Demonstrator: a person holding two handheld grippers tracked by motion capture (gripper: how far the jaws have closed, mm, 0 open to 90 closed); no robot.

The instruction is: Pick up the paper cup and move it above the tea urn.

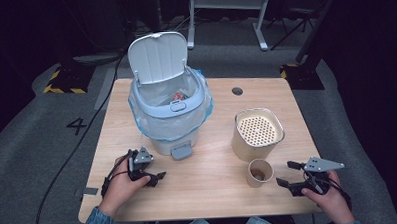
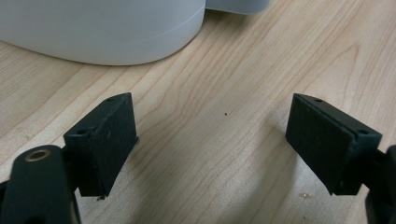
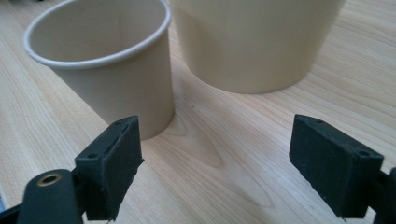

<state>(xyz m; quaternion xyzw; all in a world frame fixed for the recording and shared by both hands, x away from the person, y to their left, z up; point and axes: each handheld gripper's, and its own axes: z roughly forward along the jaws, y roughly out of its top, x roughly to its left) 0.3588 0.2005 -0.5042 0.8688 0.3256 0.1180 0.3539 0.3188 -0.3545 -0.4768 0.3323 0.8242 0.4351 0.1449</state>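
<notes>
A square table (image 1: 209, 191) of pale wood grain stands on grey carpet in a dark room; a painted number and yellow-black hazard tape mark the floor at the left, and a white desk frame (image 1: 228, 6) stands at the back. A round grommet hole (image 1: 237, 91) sits near the table's far edge. The left gripper (image 1: 158, 176) rests low over bare wood just in front of the white bin (image 1: 169, 108), whose lid stands up over a blue liner; its jaws are wide apart with nothing between them. The right gripper (image 1: 289, 175) is near the right front corner, jaws apart and empty, just beside the paper cup (image 1: 259, 173), which stands upright in front of the tan perforated-top container (image 1: 257, 133).
</notes>
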